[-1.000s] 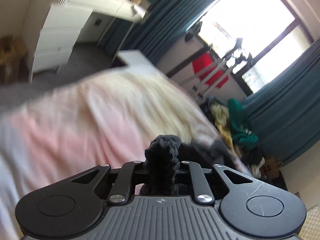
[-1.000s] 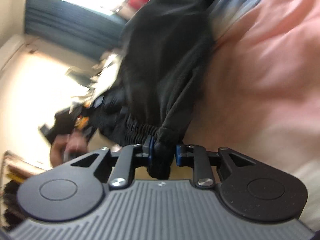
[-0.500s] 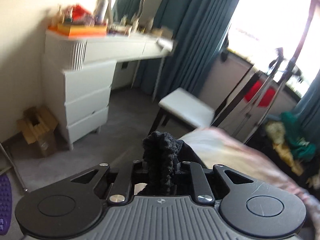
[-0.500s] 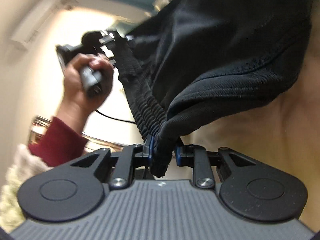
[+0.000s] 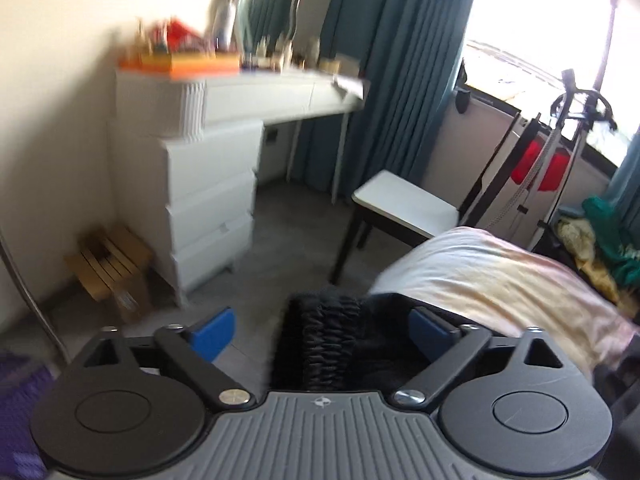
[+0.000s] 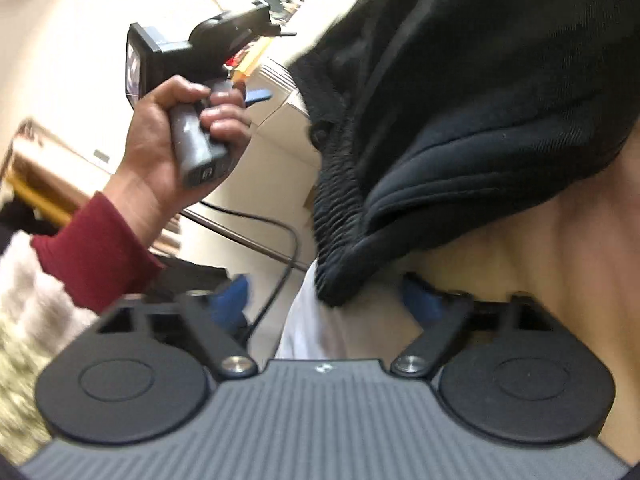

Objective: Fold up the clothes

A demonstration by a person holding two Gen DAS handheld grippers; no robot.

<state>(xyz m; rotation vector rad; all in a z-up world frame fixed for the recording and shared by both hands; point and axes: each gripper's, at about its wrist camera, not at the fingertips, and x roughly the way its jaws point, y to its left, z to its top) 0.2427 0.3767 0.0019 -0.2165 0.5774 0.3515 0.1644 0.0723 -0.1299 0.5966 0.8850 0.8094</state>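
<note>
I had both sets of fingers opening wide. The black garment (image 5: 336,344) lay between the left gripper (image 5: 322,330) pads, unpressed; its ribbed waistband hung just ahead of the right gripper (image 6: 326,298), at the edge of the bed (image 5: 500,276). I judged the loose cloth could slide off toward the floor, spoiling the fold.
</note>
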